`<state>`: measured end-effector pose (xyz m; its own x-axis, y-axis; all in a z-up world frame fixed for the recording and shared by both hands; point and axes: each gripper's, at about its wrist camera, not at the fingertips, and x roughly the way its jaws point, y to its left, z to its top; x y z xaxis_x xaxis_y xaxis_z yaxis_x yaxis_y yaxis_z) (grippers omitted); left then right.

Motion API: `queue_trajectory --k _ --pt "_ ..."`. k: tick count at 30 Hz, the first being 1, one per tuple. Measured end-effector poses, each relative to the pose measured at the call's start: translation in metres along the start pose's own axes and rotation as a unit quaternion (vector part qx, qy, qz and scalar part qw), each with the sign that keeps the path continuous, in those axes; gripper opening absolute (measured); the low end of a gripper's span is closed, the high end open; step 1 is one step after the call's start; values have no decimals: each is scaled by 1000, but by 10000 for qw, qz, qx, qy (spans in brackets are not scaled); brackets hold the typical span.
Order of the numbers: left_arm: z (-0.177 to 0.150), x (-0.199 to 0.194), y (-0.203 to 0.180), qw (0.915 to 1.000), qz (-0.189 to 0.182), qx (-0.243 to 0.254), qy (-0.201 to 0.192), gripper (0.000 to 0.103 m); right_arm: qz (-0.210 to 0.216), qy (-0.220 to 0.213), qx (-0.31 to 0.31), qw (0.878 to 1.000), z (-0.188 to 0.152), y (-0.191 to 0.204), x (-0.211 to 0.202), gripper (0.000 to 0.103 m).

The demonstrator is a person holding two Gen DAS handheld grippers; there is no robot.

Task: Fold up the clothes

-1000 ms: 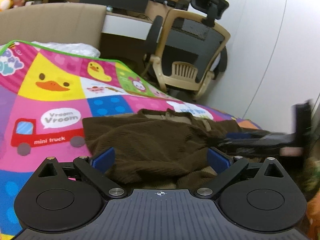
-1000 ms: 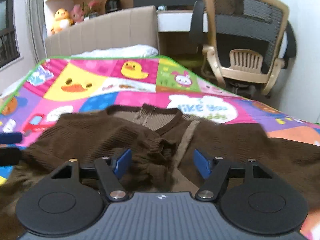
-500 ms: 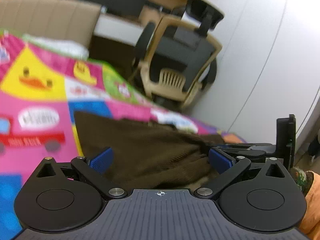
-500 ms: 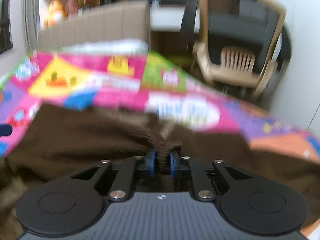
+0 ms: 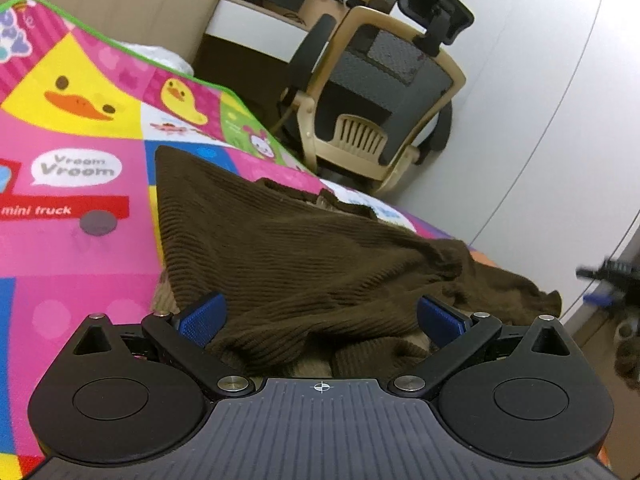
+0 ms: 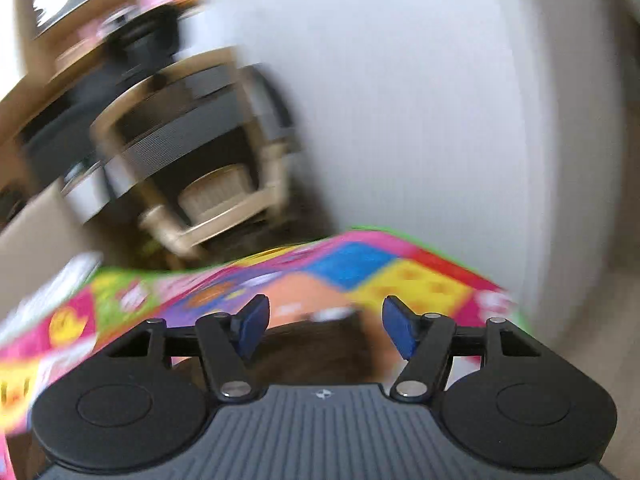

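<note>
One brown ribbed sweater (image 5: 304,256) lies rumpled on the play mat (image 5: 80,128), its near hem between my spread, empty left tongs (image 5: 320,316); I judge it soft, light and floppy, best taken at hem or shoulder. My right tongs (image 6: 324,330) stand apart holding nothing, that view blurred, with only a brown patch of the sweater showing.

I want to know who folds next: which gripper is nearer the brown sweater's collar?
Left, judging loosely. The left gripper hangs open over the brown sweater, collar straight ahead. The right gripper, open, sits at the sweater's edge facing the play mat; no collar shows.
</note>
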<state>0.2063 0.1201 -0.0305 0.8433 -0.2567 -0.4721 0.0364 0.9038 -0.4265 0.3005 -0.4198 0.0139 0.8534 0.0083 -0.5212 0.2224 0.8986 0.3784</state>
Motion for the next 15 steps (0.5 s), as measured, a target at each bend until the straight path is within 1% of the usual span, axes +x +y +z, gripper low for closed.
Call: queue_trajectory --k 1,5,7,8,10,12,14,15 --pt "0 0 0 10000 -1 5 5 103 -59 49 139 9999 1 -10 4 64" --pt "0 1 0 10000 -36 -20 7 103 194 514 167 9983 -19 -15 30 64" --pt "0 0 1 10000 -67 -52 2 103 235 697 287 9969 -29 -11 47 64" --pt "0 0 2 9999 -78 -63 1 103 235 756 274 9965 -32 -6 53 61" --pt "0 0 3 9999 -96 -92 -7 103 268 817 8 9963 -32 12 59 27" --pt "0 -1 4 9998 -115 -132 -9 103 423 754 -574 9946 -24 43 50 14" --pt "2 -3 4 9997 -138 -183 3 103 824 494 -1059 9897 -14 84 24 9" --pt "5 -6 5 9996 -161 -233 35 103 1124 348 -1255 9851 -9 108 7 6"
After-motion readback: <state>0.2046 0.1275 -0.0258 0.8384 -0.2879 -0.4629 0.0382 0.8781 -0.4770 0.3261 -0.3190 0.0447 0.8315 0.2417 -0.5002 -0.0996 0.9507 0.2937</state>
